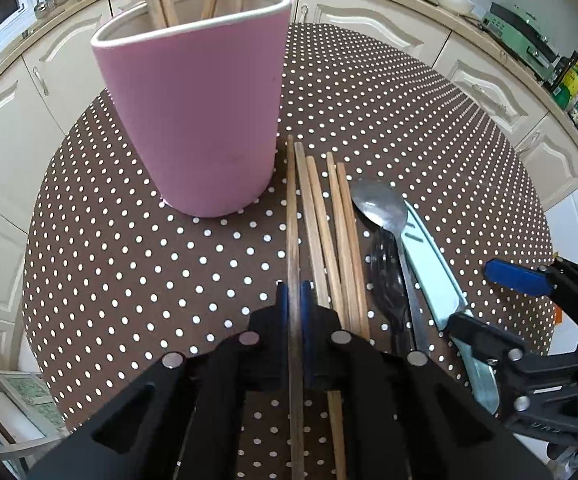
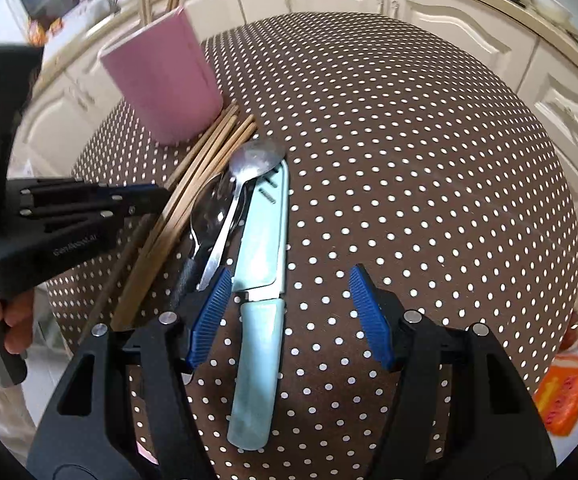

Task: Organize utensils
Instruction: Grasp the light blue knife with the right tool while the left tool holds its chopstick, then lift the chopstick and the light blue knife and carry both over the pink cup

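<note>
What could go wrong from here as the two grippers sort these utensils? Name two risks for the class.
1. The left gripper pinches one chopstick lying tight against the loose chopsticks; lifting may drag or scatter them.
2. The open right gripper straddles the knife, one pad beside the spoons; closing could nudge them.

Faint blurred lettering on left claw (image 2: 157, 196) body, unreadable.

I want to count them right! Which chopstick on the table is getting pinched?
The leftmost chopstick, darker than the others, sits clamped in the left gripper; the rest lie loose beside it.
</note>
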### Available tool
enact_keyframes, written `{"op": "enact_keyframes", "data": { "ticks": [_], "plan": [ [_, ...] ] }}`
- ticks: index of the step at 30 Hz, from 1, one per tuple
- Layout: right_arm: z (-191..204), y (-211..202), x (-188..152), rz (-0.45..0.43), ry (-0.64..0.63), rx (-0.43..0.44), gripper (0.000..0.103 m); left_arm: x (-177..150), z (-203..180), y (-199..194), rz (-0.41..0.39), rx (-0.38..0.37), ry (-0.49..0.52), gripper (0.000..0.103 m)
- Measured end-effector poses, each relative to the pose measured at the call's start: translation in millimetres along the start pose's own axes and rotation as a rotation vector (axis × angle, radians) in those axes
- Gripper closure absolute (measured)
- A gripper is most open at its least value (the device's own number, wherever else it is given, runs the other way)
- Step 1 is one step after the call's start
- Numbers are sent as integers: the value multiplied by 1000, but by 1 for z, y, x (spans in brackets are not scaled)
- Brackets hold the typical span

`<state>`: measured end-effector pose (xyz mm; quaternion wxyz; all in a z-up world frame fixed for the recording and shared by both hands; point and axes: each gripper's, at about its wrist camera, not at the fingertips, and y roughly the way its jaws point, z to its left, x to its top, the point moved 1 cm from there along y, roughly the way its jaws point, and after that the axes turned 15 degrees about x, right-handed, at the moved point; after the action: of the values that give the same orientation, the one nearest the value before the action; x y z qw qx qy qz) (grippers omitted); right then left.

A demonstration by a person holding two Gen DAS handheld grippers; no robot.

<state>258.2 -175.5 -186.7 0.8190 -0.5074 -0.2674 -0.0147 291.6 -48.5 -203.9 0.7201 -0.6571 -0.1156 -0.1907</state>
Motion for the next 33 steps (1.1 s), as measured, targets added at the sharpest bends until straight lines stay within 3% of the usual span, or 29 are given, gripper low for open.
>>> {"op": "enact_keyframes", "data": {
  "ticks": [8, 10, 12, 14, 25, 33],
  "plan": [
    [14, 29, 24, 103, -45, -82, 43, -9, 4, -19, -57, -30, -23, 97],
    [21, 36, 29, 126, -70, -100, 53, -10, 6, -24, -69, -34, -22, 97],
    [24, 38, 34, 134, -74, -91, 74, -12, 9, -29, -82, -46, -28, 97],
    [23, 39, 37, 132, -64, -85, 75, -16, 15, -35, -93, -56, -32, 97],
    [0, -7, 33, -71, 20, -81, 76, -30, 23, -76, -222, -145, -39, 97],
    [4, -63, 39, -293, 25, 52, 76, -34, 24, -110, -391, -211, -50, 97]
  ]
}}
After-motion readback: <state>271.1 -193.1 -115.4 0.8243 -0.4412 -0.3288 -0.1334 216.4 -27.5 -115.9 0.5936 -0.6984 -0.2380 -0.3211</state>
